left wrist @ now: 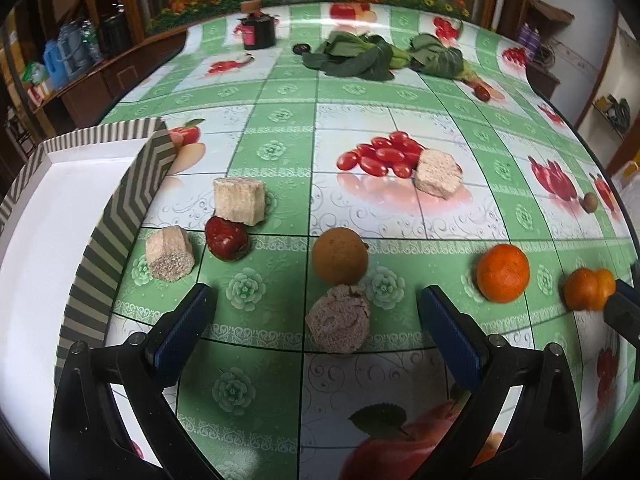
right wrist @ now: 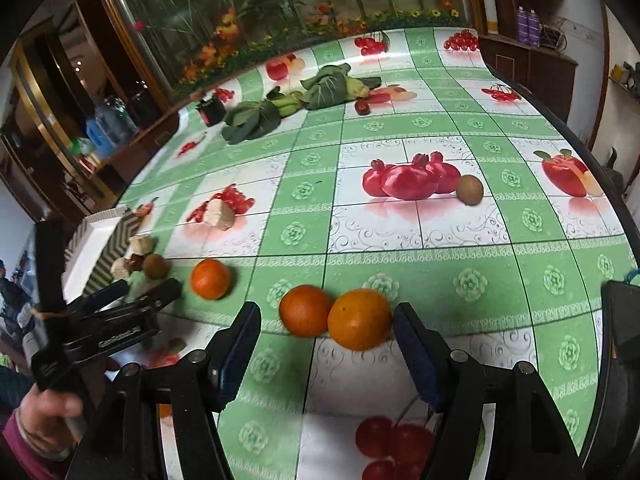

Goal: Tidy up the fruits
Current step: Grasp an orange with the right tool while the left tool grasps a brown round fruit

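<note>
My left gripper (left wrist: 316, 320) is open and hovers low over the table, with a pinkish-brown chunk (left wrist: 338, 320) lying untouched between its fingers. Just beyond it sits a round brown fruit (left wrist: 340, 256), and an orange (left wrist: 503, 274) lies to the right. My right gripper (right wrist: 326, 332) is open around two touching oranges: the left orange (right wrist: 306, 316) and the right orange (right wrist: 360, 318). The right orange is close to the right finger (right wrist: 416, 348); the left finger (right wrist: 240, 344) stands apart from the fruit. A third orange (right wrist: 211, 279) lies further left.
A white tray with a chevron rim (left wrist: 120, 216) stands at the left. Beside it are beige blocks (left wrist: 239, 200), a red fruit (left wrist: 226, 238) and another block (left wrist: 438, 174). Leafy greens (left wrist: 352, 56) and a dark jar (left wrist: 259, 30) are at the back. A brown fruit (right wrist: 470, 189) sits far right.
</note>
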Available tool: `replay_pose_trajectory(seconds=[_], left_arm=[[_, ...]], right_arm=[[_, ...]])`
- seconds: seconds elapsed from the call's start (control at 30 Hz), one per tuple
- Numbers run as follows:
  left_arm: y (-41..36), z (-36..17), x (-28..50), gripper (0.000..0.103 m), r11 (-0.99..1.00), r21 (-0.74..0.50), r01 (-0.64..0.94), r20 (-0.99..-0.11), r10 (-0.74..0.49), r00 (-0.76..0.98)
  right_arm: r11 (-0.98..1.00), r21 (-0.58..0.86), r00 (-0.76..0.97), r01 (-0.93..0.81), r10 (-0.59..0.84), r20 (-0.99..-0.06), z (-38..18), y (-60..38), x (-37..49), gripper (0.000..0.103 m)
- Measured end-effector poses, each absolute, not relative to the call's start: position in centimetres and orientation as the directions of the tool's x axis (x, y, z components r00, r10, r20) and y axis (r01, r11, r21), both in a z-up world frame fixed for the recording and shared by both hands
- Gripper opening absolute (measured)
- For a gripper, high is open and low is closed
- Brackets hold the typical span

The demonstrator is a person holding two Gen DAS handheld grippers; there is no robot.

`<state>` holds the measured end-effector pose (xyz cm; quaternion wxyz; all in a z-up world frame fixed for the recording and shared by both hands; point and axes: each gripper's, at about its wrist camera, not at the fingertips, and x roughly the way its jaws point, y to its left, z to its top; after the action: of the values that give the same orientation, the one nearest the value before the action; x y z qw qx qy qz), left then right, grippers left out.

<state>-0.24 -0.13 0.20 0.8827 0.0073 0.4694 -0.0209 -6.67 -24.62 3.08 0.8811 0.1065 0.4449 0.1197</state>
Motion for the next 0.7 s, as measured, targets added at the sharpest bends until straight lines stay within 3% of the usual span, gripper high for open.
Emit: replay_pose_trajectory(seconds=[0.1,0.17,0.43,0.7], left_arm=[[-0.3,0.4,-0.1,0.102,0.997,-0.003,0.081,-0.855,-0.045,0.517],[0.1,1.0,-0.9,0.096,0.995,-0.015,0.099,-0.852,-0.064,0.520],[2.2,5.7,-5.6,0.096,0.982,-0.100,0.158,-0.818,-0.172,0.549],[1.0,6.1,-13.2,0.096,0.952,-0.049,0.301,-0.816,-0.212,0.537]], right_arm=[[0.948,0.289,0.594,-0.136,0.312,-0.741,4.1,-25.1,-8.0,0.068],[0.949,0.279,0.613,-0.144,0.307,-0.728,4.9,-25.7,-8.7,0.068],[0.950,0.229,0.619,-0.211,0.311,-0.721,6.2,-27.2,-11.7,0.067],[0.953,0.140,0.617,-0.268,0.282,-0.735,5.9,-26.8,-14.8,0.064]])
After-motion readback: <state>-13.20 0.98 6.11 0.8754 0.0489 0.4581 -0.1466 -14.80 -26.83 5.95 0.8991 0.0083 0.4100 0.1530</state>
